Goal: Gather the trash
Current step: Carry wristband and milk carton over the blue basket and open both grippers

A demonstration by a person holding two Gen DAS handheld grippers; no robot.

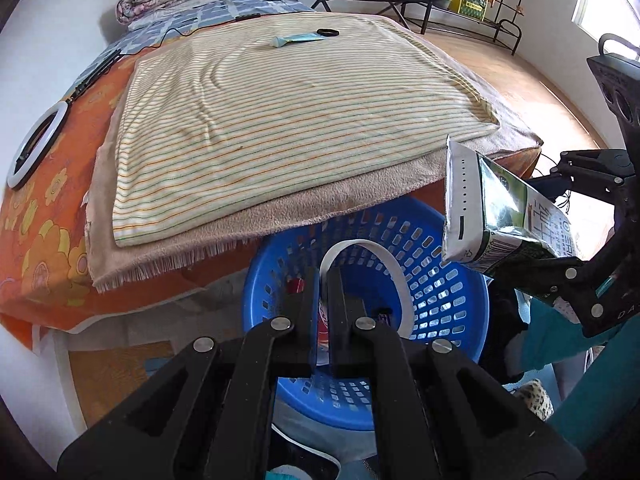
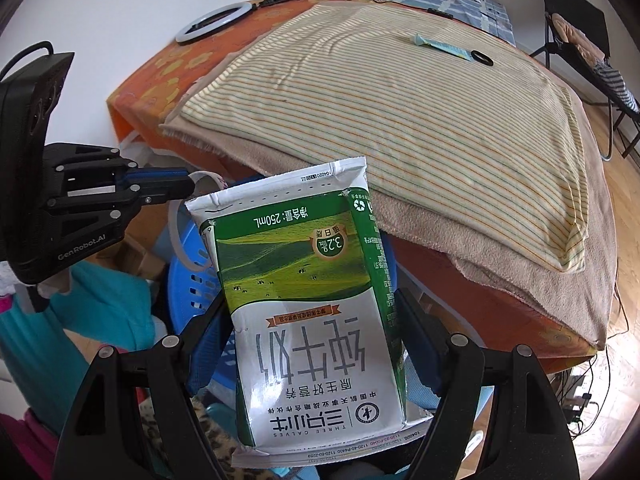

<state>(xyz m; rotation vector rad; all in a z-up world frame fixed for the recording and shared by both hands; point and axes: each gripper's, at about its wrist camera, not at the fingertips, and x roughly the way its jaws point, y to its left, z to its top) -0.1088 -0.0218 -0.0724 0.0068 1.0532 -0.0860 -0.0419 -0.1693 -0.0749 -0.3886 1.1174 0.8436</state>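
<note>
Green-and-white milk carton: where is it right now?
The green-and-white milk carton sits clamped in the right gripper, held above the blue plastic basket beside the bed's corner, right of the left gripper.

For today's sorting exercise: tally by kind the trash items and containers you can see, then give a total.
Milk cartons: 1, in the right claw
Squeezed tubes: 1
Black rings: 1
Blue baskets: 1
Total: 4
</note>
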